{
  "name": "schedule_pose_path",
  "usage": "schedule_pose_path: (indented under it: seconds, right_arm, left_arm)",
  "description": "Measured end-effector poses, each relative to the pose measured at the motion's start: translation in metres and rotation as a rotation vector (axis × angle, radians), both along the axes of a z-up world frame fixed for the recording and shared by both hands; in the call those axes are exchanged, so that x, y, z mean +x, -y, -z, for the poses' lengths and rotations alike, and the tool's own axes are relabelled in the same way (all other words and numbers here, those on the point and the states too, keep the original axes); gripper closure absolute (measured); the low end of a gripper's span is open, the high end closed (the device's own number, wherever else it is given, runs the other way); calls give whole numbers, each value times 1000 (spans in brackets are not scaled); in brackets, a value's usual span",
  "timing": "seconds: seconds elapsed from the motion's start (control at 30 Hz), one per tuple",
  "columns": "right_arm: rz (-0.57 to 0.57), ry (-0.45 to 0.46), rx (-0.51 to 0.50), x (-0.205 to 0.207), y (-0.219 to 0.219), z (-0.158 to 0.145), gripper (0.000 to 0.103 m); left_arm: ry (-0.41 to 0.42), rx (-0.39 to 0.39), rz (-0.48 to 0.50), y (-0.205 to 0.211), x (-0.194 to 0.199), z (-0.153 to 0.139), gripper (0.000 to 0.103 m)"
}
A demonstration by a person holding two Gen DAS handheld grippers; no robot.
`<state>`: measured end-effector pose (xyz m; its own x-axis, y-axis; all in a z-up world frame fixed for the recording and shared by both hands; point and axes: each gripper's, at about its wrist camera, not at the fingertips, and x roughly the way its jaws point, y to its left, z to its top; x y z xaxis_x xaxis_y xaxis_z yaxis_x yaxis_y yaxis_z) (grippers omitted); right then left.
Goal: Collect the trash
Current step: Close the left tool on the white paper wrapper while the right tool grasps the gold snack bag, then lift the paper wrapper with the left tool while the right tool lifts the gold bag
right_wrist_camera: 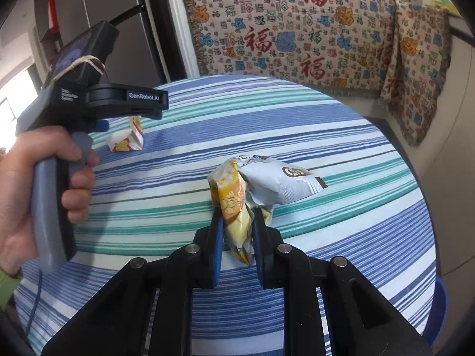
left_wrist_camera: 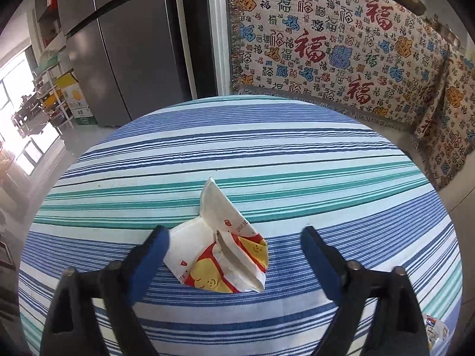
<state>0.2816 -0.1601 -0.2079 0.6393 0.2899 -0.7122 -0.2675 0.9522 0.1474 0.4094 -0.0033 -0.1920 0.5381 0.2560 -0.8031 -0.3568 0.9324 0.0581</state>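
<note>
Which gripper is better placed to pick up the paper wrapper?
Left. The left gripper is open with the paper wrapper between its fingers; the right gripper is shut on a snack bag.

A striped round table point(left_wrist_camera: 267, 148) stands near a patterned blanket point(left_wrist_camera: 326, 44); grey fridge point(left_wrist_camera: 124, 44) left; bright window point(left_wrist_camera: 12, 89).

Left tongs point(right_wrist_camera: 101, 101), upper left of the right wrist view: white lettering "GenRobot.AI" on the black body; the small print on the block beside it is too blurred to read.

Throw point(left_wrist_camera: 332, 47), upper right of both views: the character "福" repeated in red, blue, green and black.

Wrapper point(left_wrist_camera: 219, 255), lower centre of the left wrist view: red print, too small to read.

Bag point(right_wrist_camera: 279, 184): round brown logo, illegible.
</note>
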Motion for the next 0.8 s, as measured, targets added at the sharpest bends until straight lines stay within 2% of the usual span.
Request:
schedule_pose_path:
  seconds: [0.07, 0.1, 0.17, 0.2, 0.3, 0.4, 0.47, 0.53, 0.6, 0.63, 0.67, 0.7, 0.8]
  right_arm:
    - [1, 0, 4, 0, 0, 0, 85]
    - [0, 0, 2, -1, 0, 0, 85]
    - [-4, -3, -4, -1, 0, -1, 85]
    - [-9, -6, -8, -3, 0, -1, 85]
    - [-35, -19, -13, -13, -5, -3, 86]
    - [-66, -31, -17, -27, -13, -6, 86]
    - [-79, -46, -7, -37, -18, -6, 86]
    - [-62, -54, -27, -43, -21, -3, 83]
    - [-46, -72, -24, -45, -21, 1, 55]
    - [-33, -80, -15, -47, -20, 2, 36]
    - [-19, -86, -6, -50, -19, 4, 31]
    - [-12, -94, -5, -52, -18, 5, 31]
    - [-6, -109, -34, -57, -21, 9, 29]
  left_arm:
    - [-16, 1, 28, 0, 1, 6, 70]
    - [-9, 7, 48, 0, -1, 7, 70]
    - [18, 29, 100, 1, -11, 2, 86]
    - [21, 16, 151, 1, -18, -1, 92]
    - [28, -41, 317, 2, -50, -8, 92]
    - [-1, -101, 488, 4, -99, -11, 92]
    - [-10, -116, 548, 1, -133, -12, 88]
    - [1, -150, 567, -5, -161, -14, 87]
    - [-1, -157, 554, -11, -180, -14, 70]
    - [8, -159, 545, -13, -188, -14, 48]
    - [21, -159, 538, -15, -195, -15, 31]
    - [33, -150, 532, -18, -199, -15, 28]
    - [20, -115, 527, -20, -206, -7, 28]
